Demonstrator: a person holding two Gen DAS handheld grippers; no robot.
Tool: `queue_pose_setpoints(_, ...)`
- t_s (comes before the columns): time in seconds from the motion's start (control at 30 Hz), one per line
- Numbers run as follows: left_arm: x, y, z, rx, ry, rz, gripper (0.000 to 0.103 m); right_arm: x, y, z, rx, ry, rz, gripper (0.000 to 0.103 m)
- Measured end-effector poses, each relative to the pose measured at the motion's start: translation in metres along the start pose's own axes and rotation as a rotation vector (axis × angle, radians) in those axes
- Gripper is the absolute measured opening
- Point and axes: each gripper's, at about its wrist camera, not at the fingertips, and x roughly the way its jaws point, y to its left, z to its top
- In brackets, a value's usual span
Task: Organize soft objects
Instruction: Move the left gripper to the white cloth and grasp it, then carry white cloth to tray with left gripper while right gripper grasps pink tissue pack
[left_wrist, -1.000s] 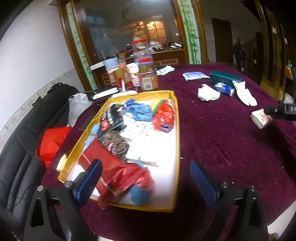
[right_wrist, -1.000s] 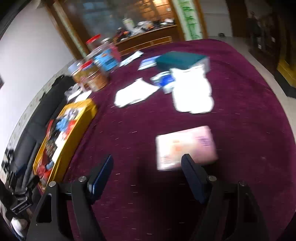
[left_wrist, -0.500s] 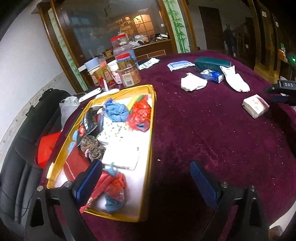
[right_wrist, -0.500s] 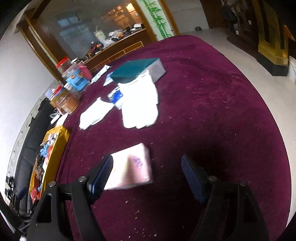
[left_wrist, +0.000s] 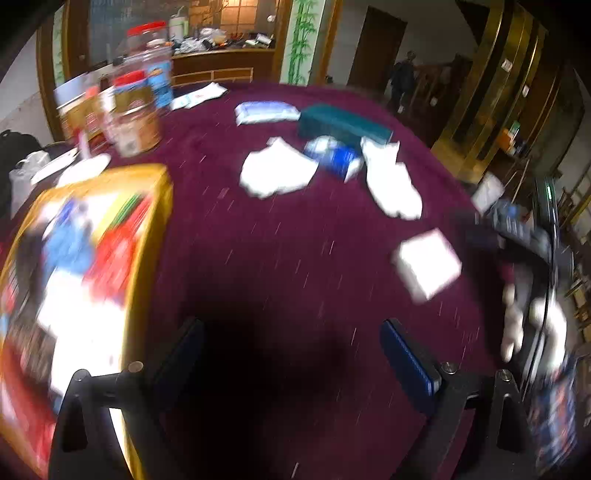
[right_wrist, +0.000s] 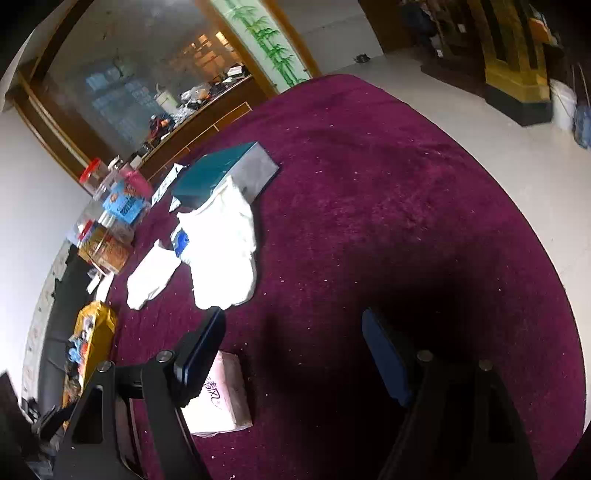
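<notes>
Maroon velvet worktop (right_wrist: 388, 206) under your spread, empty right claw (right_wrist: 293, 354); pale pink soft tissue pack (right_wrist: 225, 402) lies flat beside its left finger; left claw (left_wrist: 291, 354) also gapes.

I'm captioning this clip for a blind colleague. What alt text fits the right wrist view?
The open right gripper hovers over a maroon tablecloth, a pink tissue pack lying just outside its left finger. Beyond lie a white cloth, a teal box and jars.

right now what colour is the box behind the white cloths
Dark teal box with a grey side, clearest in the right wrist view.
</notes>
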Motion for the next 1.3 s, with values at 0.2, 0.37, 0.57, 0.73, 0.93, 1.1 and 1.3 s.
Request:
queue_pose_setpoints(0.2,0.062,0.003,0.067,-0.016,0.026,0.026,0.098,0.001,-0.006,0.002,0.026,0.006,0.016,0.076)
queue_pose_setpoints(0.37,0.098,0.012,0.105,0.005,-0.044,0.121,0.098,0.002,-0.006,0.004,0.017,0.005,0.008,0.076)
queue_pose_setpoints(0.57,0.14,0.005,0.123,0.069,-0.013,0.141,0.102,0.006,0.002,0.003,-0.036,-0.001,-0.043,0.077)
queue_pose_setpoints(0.73,0.157,0.001,0.121,0.075,0.039,0.17,0.1,0.009,0.008,0.002,-0.082,-0.004,-0.076,0.08)
queue_pose_setpoints(0.93,0.13,0.019,0.118,0.017,0.055,0.112,0.035,0.011,0.011,0.001,-0.111,-0.005,-0.089,0.085)
queue_pose_setpoints(1.1,0.096,0.039,0.096,-0.092,0.051,-0.049,0.033,0.011,0.011,0.0,-0.119,-0.005,-0.082,0.089)
queue_pose_setpoints(1.3,0.035,0.041,0.043,-0.15,0.015,-0.252,0.033,0.012,0.01,0.001,-0.117,-0.004,-0.053,0.093)
